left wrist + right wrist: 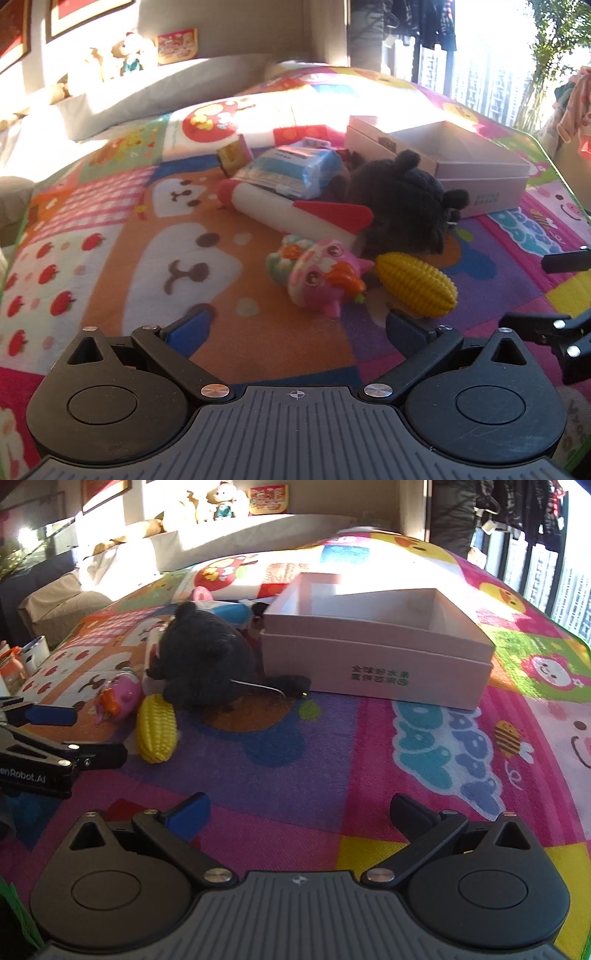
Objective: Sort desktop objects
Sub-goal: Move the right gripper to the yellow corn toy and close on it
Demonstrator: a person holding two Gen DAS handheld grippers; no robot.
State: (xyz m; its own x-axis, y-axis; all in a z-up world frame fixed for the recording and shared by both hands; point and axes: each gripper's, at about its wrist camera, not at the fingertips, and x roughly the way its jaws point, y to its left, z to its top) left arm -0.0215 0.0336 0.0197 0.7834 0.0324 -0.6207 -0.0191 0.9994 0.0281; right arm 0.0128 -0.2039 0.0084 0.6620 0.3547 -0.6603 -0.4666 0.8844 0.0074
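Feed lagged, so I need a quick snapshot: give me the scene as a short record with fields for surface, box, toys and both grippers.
surface: colourful cartoon play mat
box: pale pink open box, nothing visible inside
toys: yellow toy corn, pink squishy toy, black plush toy, rocket toy, blue packet, all piled on the mat left of the box
nearest to left gripper: corn and pink squishy toy
left gripper: open, holding nothing
right gripper: open, holding nothing, over bare mat
sorted so far: nothing in the box

Harsh window sunlight (blown-out glare).
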